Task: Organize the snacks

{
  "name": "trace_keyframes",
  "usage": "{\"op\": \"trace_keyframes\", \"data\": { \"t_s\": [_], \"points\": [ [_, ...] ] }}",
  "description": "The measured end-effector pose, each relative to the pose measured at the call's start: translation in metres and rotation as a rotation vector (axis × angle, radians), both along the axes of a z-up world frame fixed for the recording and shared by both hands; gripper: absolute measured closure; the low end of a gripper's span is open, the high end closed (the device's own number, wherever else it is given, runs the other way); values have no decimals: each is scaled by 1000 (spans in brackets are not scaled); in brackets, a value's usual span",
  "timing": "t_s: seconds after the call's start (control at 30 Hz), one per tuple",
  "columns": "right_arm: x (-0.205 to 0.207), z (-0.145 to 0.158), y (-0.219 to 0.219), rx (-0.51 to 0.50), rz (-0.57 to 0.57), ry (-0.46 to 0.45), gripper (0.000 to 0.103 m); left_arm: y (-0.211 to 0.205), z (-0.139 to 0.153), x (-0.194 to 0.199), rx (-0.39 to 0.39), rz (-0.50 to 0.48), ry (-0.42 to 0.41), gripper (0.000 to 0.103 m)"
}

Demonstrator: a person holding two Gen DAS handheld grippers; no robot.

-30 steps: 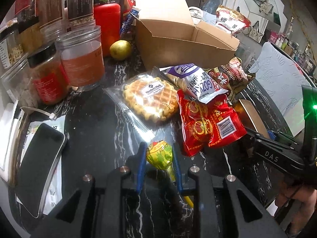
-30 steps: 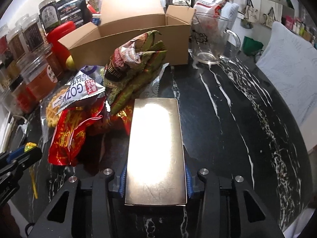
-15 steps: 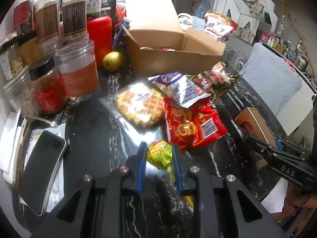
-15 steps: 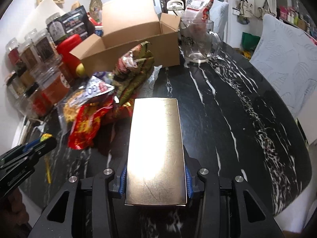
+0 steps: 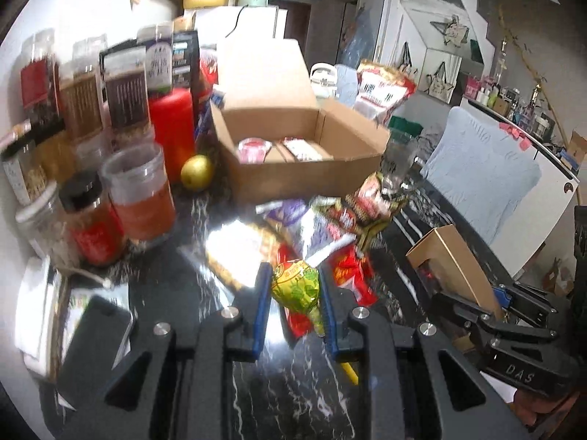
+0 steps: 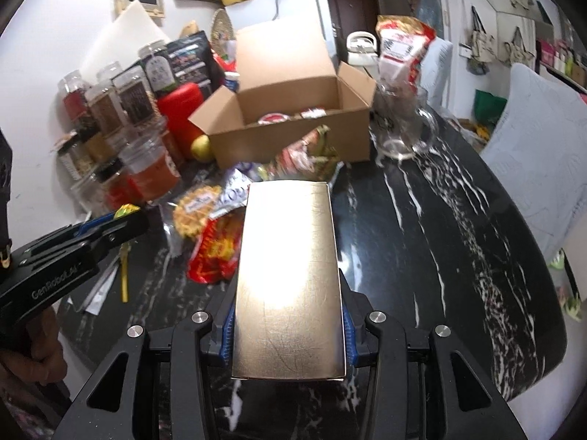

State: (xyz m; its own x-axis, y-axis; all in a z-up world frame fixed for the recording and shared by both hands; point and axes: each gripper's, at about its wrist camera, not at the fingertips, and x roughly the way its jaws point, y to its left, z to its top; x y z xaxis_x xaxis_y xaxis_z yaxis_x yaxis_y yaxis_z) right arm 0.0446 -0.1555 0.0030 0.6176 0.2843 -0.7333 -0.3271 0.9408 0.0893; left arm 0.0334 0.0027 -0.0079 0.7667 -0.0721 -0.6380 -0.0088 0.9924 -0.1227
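My right gripper is clamped on a gold box, its blue pads pressed to both long sides, held above the black marble table. My left gripper is clenched on a green-and-yellow lollipop, its yellow stick trailing down past the right pad.

Ahead of both grippers the table runs to a white wall, with a pale quilted chair back off to my right. To the right of the gold box the marble is bare out to its curved edge. Straight ahead stands the open cardboard box, flaps up, with a few snacks already inside. Left of it crowd jars and a red canister; a glass pitcher sits at its right corner. Between the box and my grippers lies a heap of snack packets, blurred in the left view, including a red packet and a wrapped waffle. A yellow fruit rests just beside the box's left corner.
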Motion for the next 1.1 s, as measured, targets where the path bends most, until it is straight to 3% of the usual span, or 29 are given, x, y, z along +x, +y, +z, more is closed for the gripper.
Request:
{"op": "trace_keyframes", "data": {
  "t_s": [0.73,1.1],
  "points": [
    [58,75,27,31,165,-209,60,4,73,68,23,-40,-158,78],
    [117,100,40,62,206,-238,60,6,95,120,-1,-66,-217,78]
  ]
}}
